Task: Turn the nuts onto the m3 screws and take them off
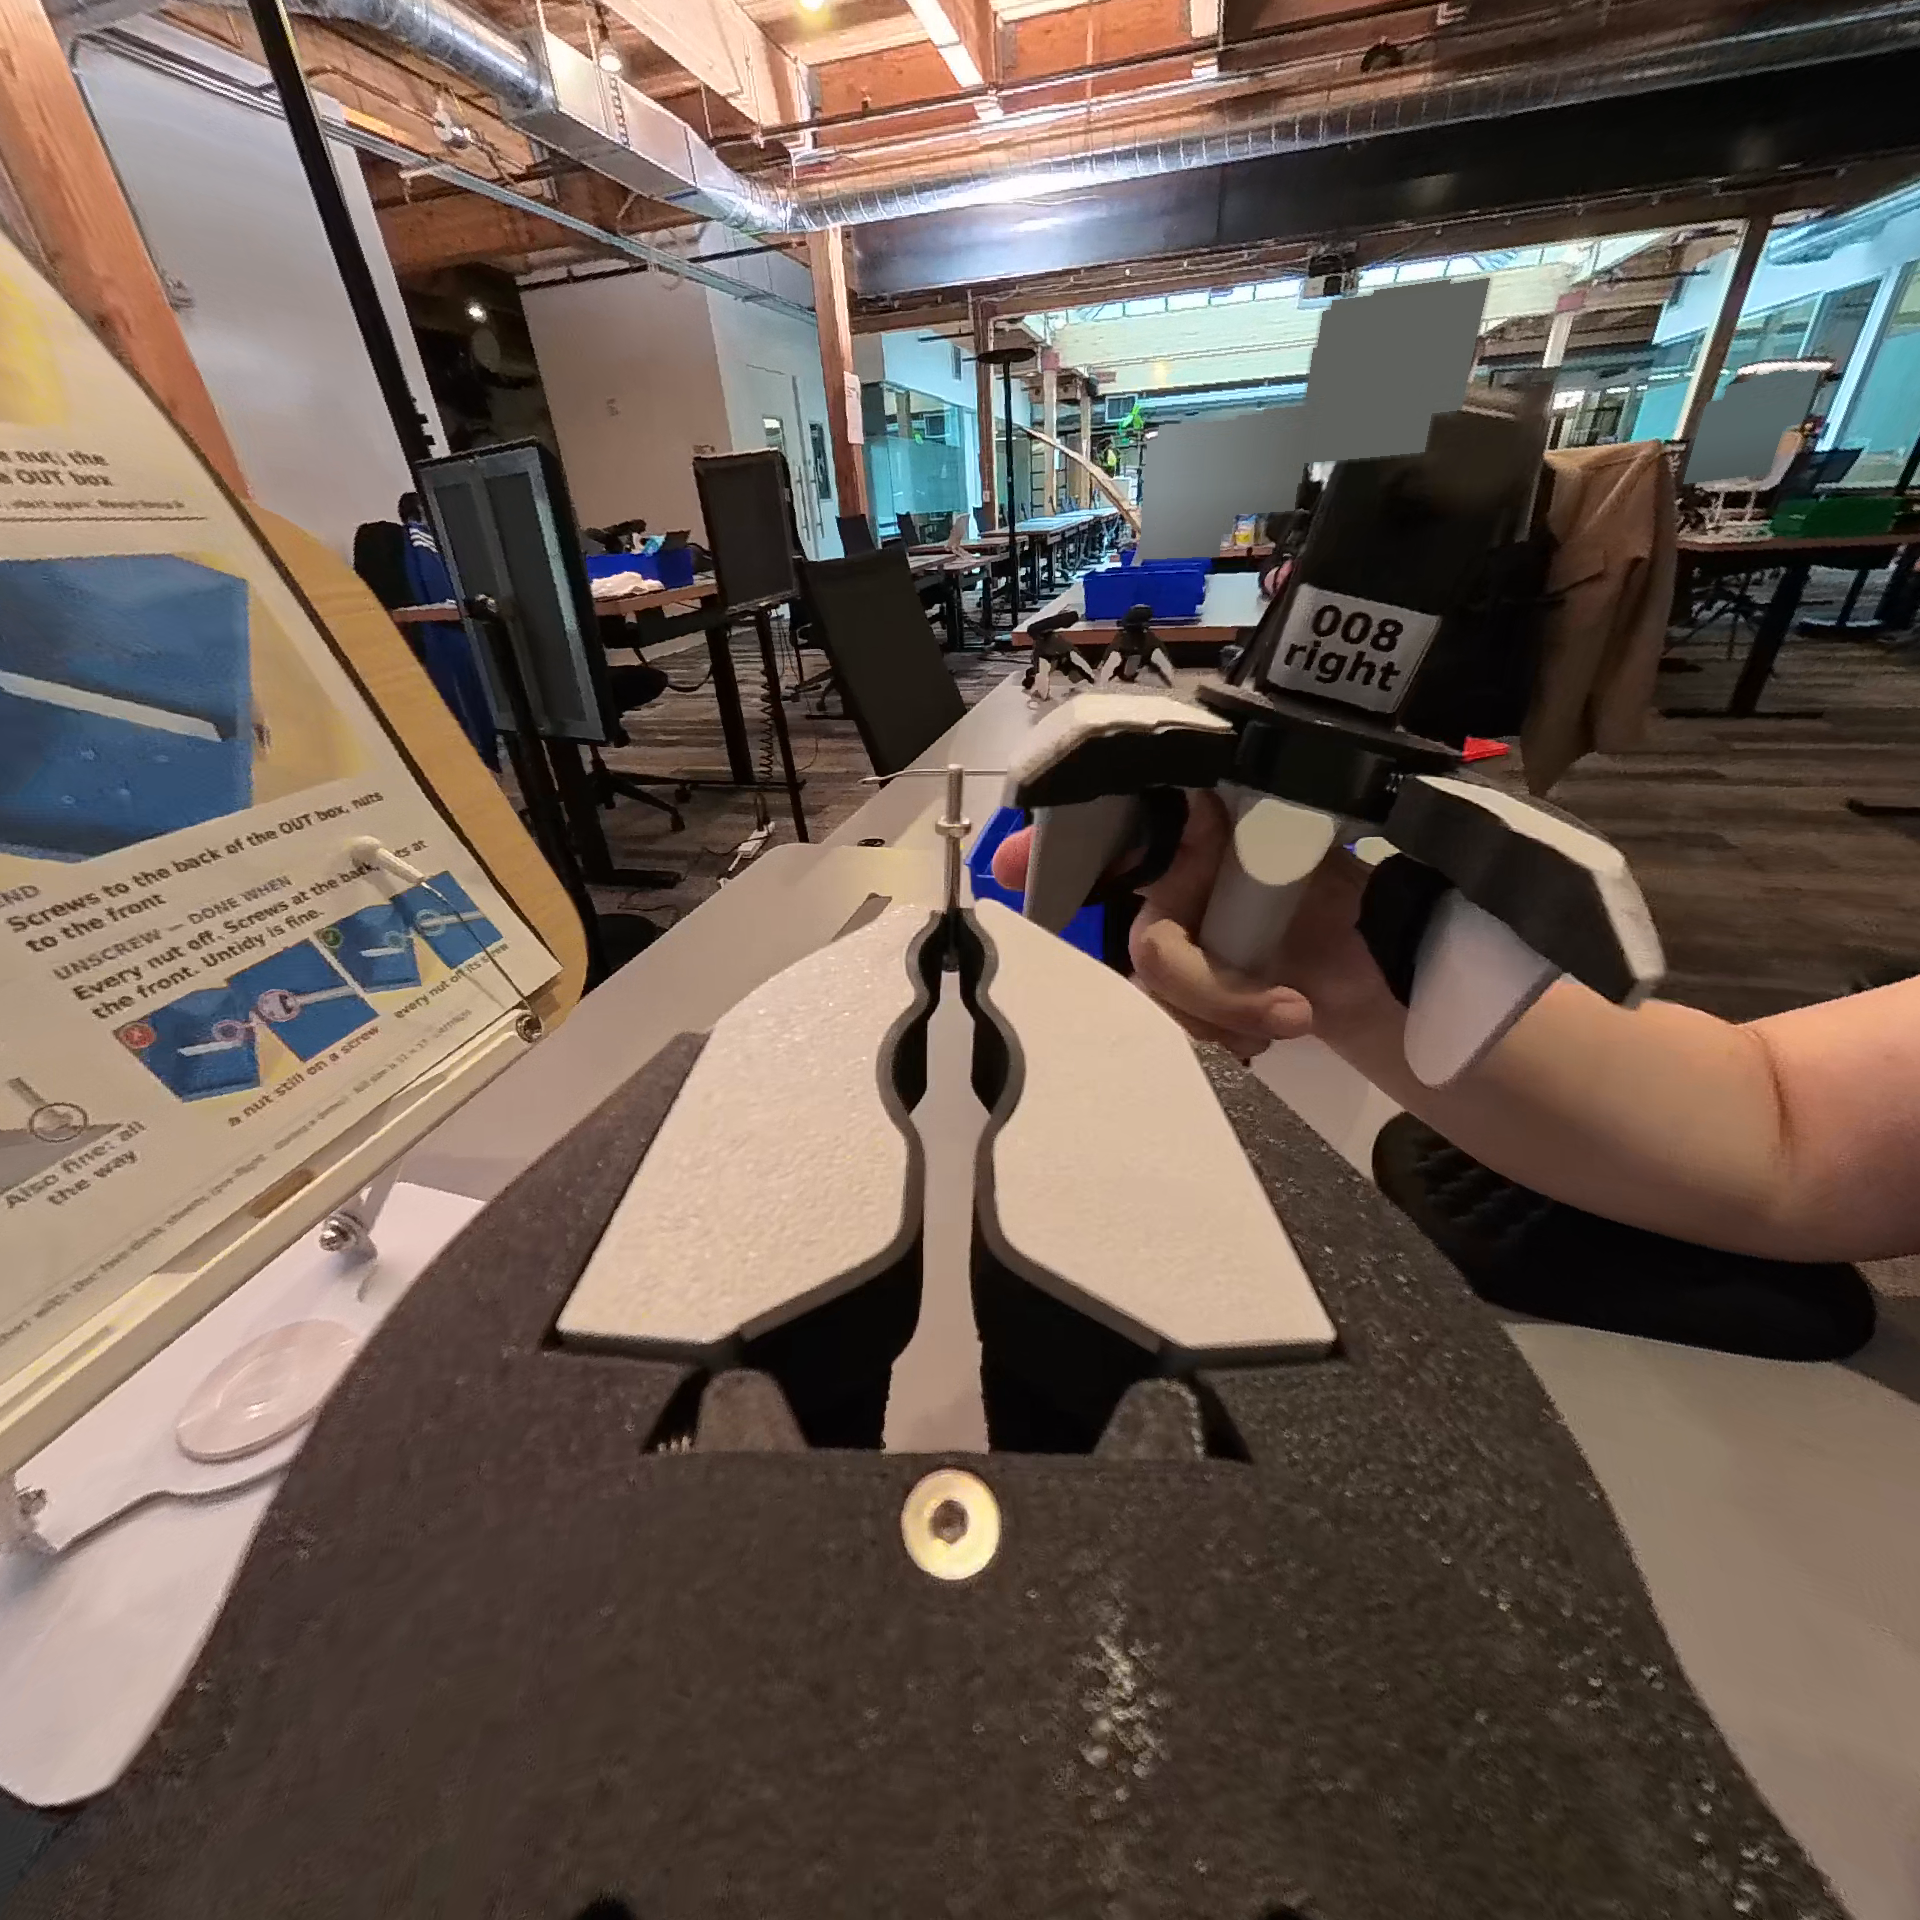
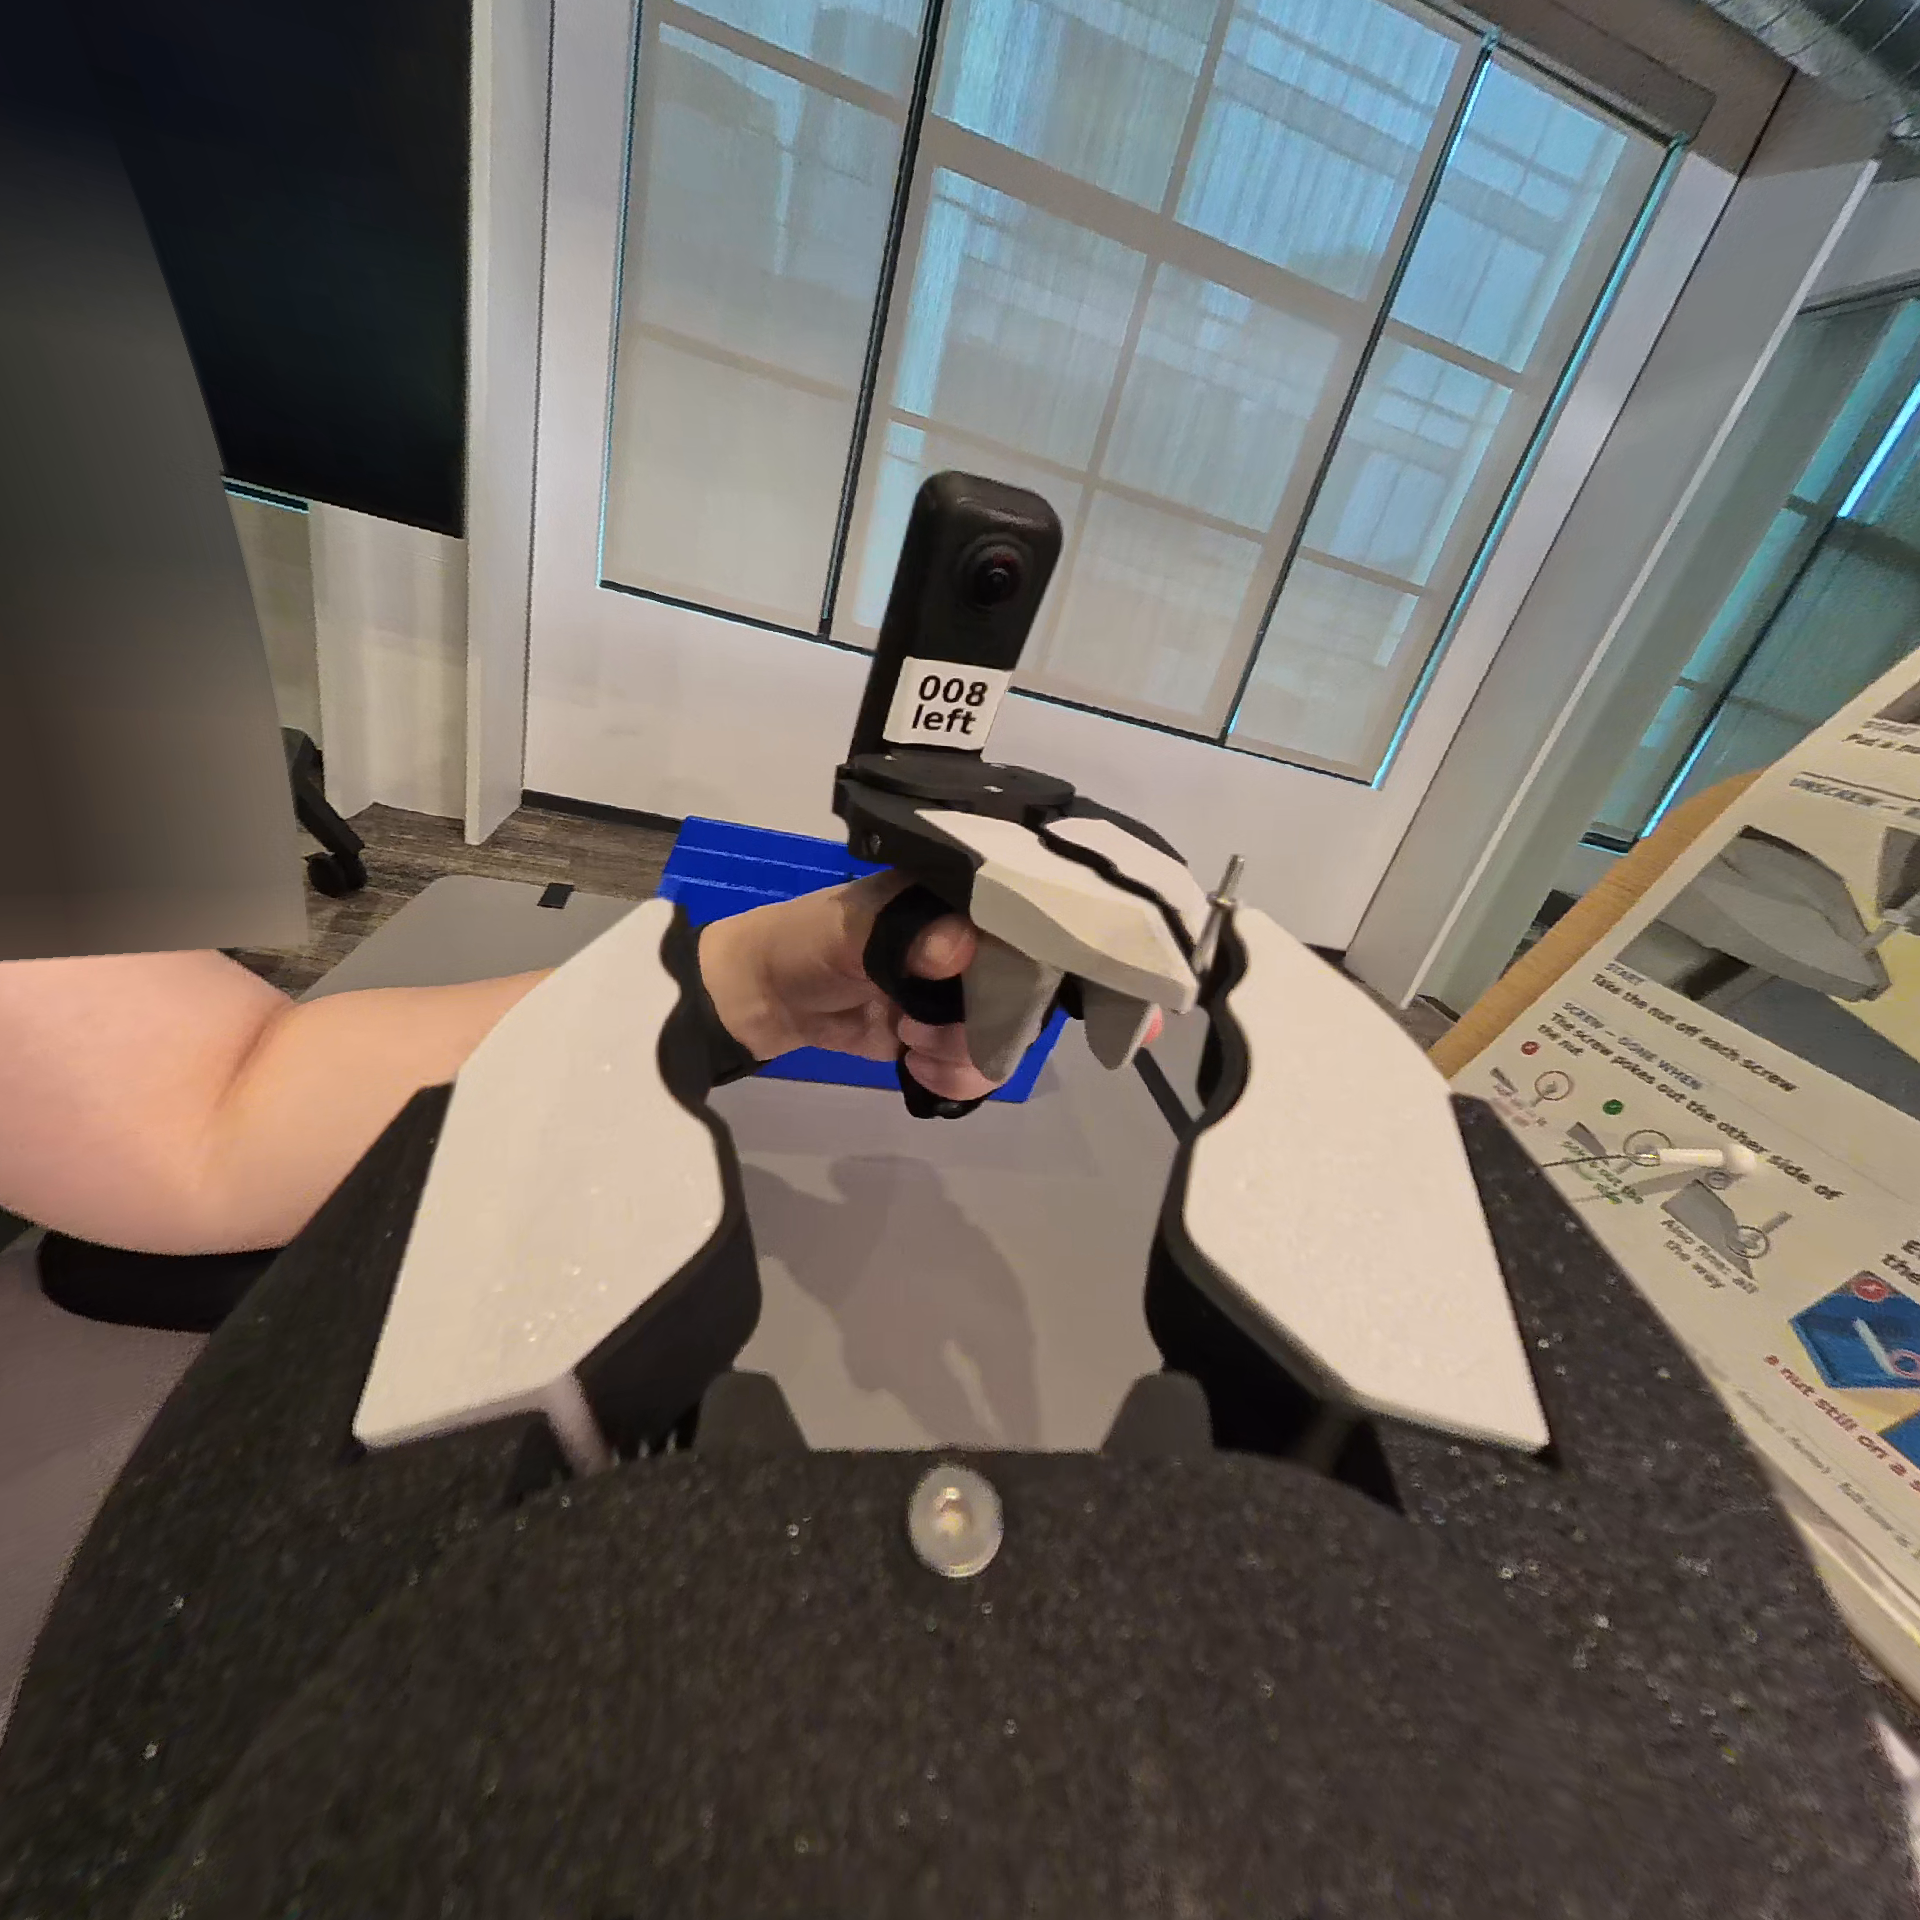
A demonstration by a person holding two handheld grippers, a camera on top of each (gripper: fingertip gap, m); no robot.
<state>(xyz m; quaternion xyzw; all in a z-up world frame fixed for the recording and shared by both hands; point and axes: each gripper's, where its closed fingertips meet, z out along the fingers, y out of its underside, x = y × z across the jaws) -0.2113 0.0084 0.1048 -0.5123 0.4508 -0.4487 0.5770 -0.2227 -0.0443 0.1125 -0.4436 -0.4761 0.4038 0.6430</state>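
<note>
Left gripper was clamped on a screw, upright, nut partway up the shaft. Right gripper was spread wide, holding nothing, just beside the screw above the counter. Blue bin sat behind.

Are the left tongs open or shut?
Shut: the left tongs have their white fingers closed on a thin metal screw that stands upright above the tips.

Grey table: blue bin, black wrist pad, instruction board stand.
</note>
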